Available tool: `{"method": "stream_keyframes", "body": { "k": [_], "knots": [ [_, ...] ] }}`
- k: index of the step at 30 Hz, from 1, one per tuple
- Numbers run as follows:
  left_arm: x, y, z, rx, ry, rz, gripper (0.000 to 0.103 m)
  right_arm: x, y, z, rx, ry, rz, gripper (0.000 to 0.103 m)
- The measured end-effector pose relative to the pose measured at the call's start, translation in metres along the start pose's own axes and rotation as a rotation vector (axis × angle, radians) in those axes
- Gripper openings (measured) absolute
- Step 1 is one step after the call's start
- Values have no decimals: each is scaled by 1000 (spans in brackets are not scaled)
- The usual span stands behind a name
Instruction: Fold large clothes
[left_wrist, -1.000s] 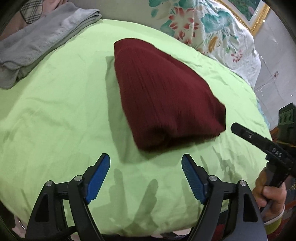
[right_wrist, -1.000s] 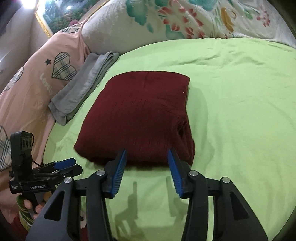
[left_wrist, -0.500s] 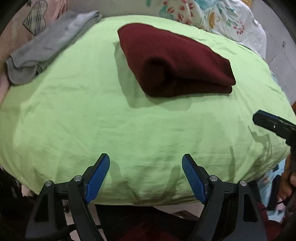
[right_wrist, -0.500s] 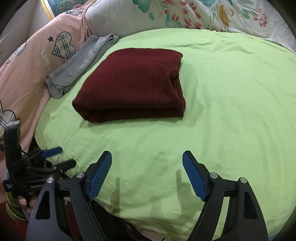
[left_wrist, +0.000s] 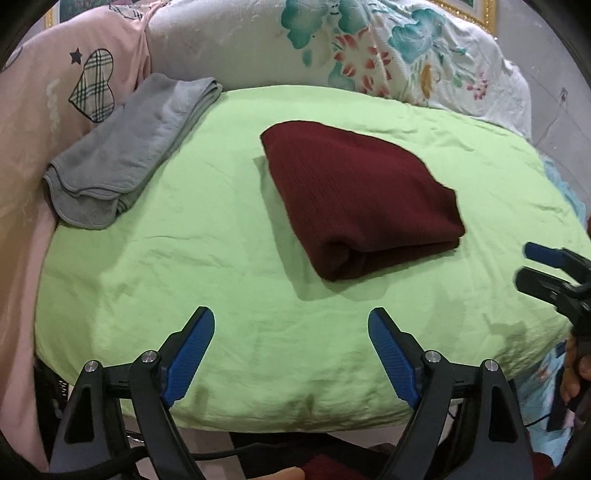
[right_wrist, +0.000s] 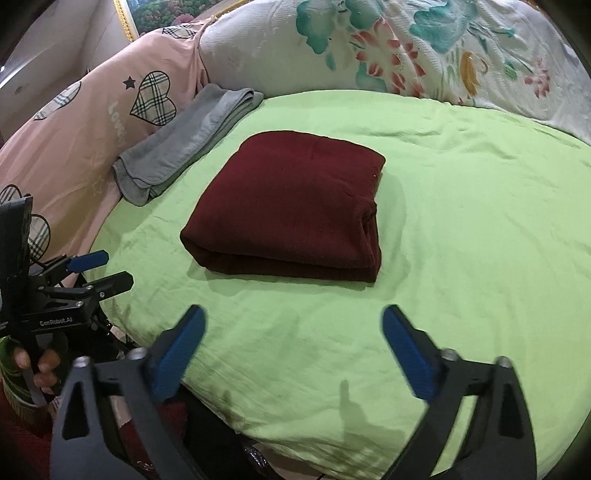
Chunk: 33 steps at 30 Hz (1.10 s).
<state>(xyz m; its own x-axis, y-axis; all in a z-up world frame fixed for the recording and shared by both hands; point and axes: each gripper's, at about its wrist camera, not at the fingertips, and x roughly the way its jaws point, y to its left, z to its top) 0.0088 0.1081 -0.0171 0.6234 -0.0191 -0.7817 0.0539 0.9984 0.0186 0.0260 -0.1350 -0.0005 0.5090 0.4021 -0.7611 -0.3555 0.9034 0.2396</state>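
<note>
Grey folded towel (left_wrist: 129, 155) lies beside the maroon garment (left_wrist: 354, 199); both claws opening, empty.

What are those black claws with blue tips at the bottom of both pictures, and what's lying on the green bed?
They are hand-held grippers, one in each of a person's hands, each with a camera looking along its fingers. One picture is from the left gripper, the other from the right gripper. Each also appears at the edge of the other's picture. Both are opening with nothing between their blue pads. On the green sheet lies a folded dark red garment; a folded grey cloth rests at its edge by the pillows.
</note>
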Motion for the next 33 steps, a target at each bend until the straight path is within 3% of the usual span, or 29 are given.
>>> {"method": "stream_keyframes", "body": {
  "k": [16, 33],
  "knots": [
    [35, -19, 8, 30, 50, 15, 86, 41, -2, 4, 6, 71, 27, 103],
    [39, -29, 21, 16, 39, 32, 86, 51, -16, 25, 34, 63, 40, 103]
  ]
}}
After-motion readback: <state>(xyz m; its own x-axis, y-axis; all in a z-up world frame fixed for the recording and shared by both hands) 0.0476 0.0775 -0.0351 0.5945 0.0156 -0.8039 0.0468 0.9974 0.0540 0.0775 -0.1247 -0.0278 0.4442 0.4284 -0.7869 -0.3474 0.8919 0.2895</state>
